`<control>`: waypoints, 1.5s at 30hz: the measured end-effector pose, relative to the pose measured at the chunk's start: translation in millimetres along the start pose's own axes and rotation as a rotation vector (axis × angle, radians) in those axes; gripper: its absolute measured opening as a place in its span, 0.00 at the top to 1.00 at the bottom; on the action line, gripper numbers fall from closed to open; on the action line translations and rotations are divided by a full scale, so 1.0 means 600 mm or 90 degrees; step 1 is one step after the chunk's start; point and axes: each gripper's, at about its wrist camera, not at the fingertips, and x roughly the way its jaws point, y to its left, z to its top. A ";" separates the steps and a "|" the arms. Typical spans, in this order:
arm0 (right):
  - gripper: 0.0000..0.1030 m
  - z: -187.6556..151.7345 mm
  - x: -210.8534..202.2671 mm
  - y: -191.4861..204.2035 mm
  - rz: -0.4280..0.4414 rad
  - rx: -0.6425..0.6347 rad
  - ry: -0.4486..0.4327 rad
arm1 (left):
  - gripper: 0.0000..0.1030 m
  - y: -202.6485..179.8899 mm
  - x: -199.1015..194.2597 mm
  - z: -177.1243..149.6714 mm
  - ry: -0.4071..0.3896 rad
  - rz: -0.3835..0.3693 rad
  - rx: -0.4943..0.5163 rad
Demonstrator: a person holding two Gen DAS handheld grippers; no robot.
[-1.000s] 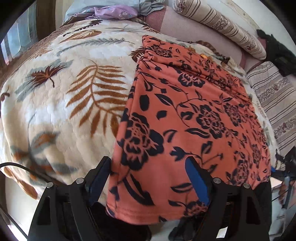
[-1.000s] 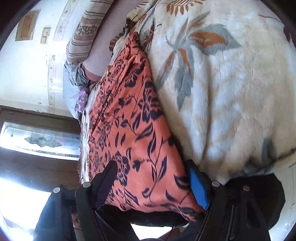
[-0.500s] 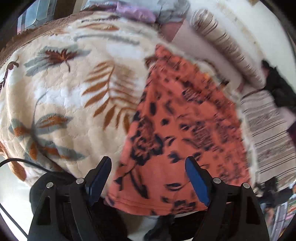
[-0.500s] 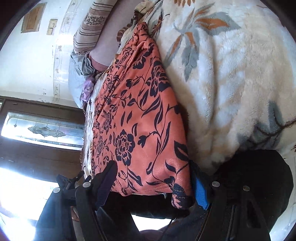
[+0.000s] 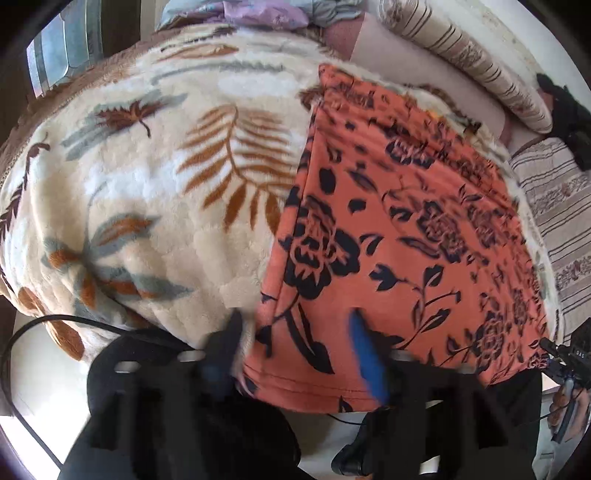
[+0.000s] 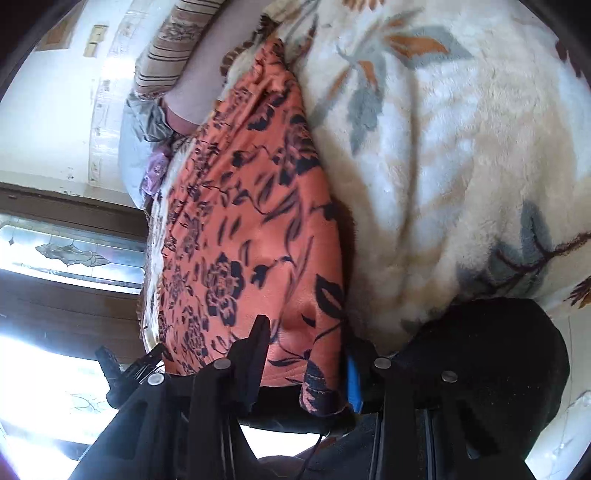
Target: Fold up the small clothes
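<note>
An orange garment with a black flower print (image 5: pixel 399 229) lies flat on a cream blanket with leaf patterns (image 5: pixel 155 192); its near hem hangs over the bed's front edge. My left gripper (image 5: pixel 295 328) is at the hem's left corner, its jaws narrowed around the cloth and blurred by motion. The right wrist view shows the same garment (image 6: pixel 243 229) from its other side. My right gripper (image 6: pixel 306 339) straddles the hem's right corner, its jaws narrowed with the cloth between them.
Striped pillows (image 5: pixel 458 55) and a purple and grey bundle (image 5: pixel 258 11) lie at the head of the bed. A striped sheet (image 5: pixel 554 206) lies to the right. A window (image 6: pixel 70 254) is on the wall beside the bed.
Both grippers' jaws have closed in from wide open around the hem corners. The left gripper has moved in over the hem; the right has slid along the hem toward the corner.
</note>
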 end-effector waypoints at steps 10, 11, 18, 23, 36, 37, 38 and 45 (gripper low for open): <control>0.92 0.002 -0.033 0.036 0.009 -0.024 -0.017 | 0.93 0.006 -0.020 0.001 0.001 -0.044 -0.002; 0.92 0.005 -0.027 0.026 -0.006 -0.014 -0.016 | 0.89 0.007 -0.010 -0.001 0.011 -0.033 0.001; 0.88 -0.001 -0.010 -0.008 -0.008 0.033 0.002 | 0.61 -0.015 0.007 -0.013 0.010 -0.014 0.021; 0.92 0.000 -0.038 0.019 0.000 0.009 -0.012 | 0.93 -0.022 -0.025 0.003 -0.009 -0.026 0.024; 0.92 0.003 -0.037 -0.002 -0.001 0.062 -0.024 | 0.93 -0.011 -0.010 -0.006 0.011 -0.013 0.017; 0.92 0.004 -0.044 0.005 0.012 0.055 -0.031 | 0.93 -0.016 -0.025 -0.004 -0.004 -0.017 0.025; 0.92 0.007 -0.058 0.017 0.029 0.043 -0.045 | 0.93 -0.018 -0.038 -0.002 -0.015 -0.020 0.030; 0.92 0.018 -0.033 -0.013 0.014 0.073 -0.023 | 0.93 -0.012 0.000 -0.003 0.028 0.001 0.019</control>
